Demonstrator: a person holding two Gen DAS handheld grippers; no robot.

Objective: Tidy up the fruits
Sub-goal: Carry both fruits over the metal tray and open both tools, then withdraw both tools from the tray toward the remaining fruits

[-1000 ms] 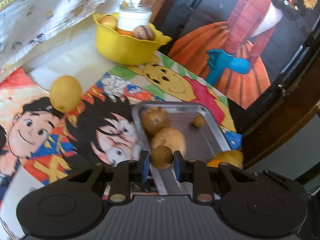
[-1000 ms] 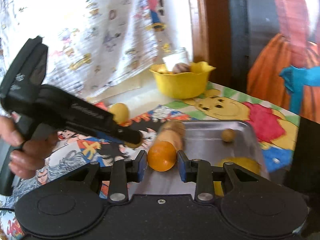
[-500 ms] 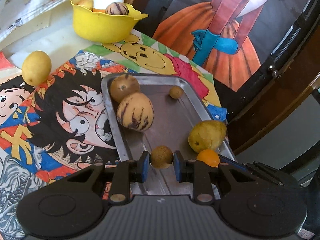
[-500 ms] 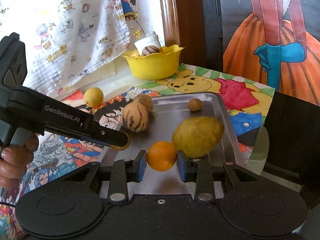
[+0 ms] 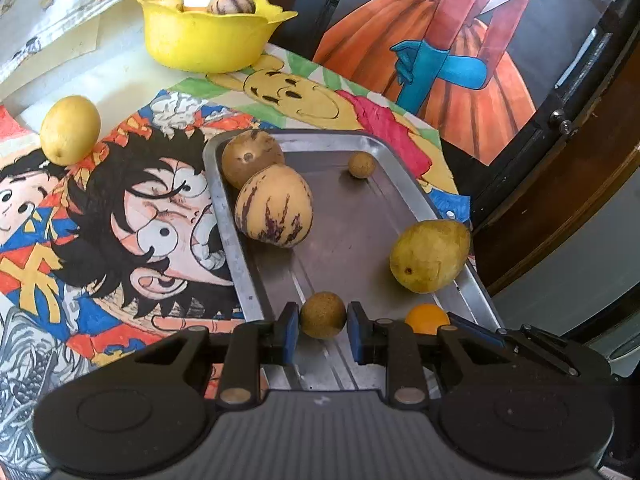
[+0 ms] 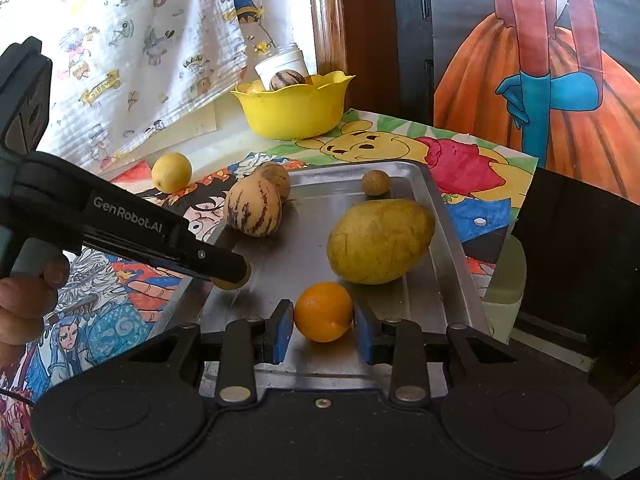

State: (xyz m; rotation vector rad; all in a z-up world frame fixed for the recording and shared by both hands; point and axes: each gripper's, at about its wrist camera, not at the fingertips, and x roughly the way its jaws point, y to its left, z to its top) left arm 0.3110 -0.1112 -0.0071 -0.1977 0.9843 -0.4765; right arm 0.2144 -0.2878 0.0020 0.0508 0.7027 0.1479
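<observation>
My left gripper (image 5: 322,322) is shut on a small brown round fruit (image 5: 322,314), low over the near end of the metal tray (image 5: 352,240). Beside it, my right gripper (image 6: 323,330) is shut on an orange (image 6: 323,310), just above the same end of the tray (image 6: 304,248). The orange (image 5: 426,316) also shows in the left wrist view. In the tray lie a striped melon-like fruit (image 5: 274,206), a brown round fruit (image 5: 252,158), a second small brown fruit (image 5: 361,164) and a yellow-green mango (image 5: 430,255).
A lemon (image 5: 70,130) sits on the cartoon-print tablecloth left of the tray. A yellow bowl (image 5: 204,36) with fruit and a white jar stands at the back. A person's hand (image 6: 28,300) holds the left gripper. The table edge runs just right of the tray.
Both grippers came forward and down over the tray's near end, each still gripping its fruit. Over the last half second they have hardly moved.
</observation>
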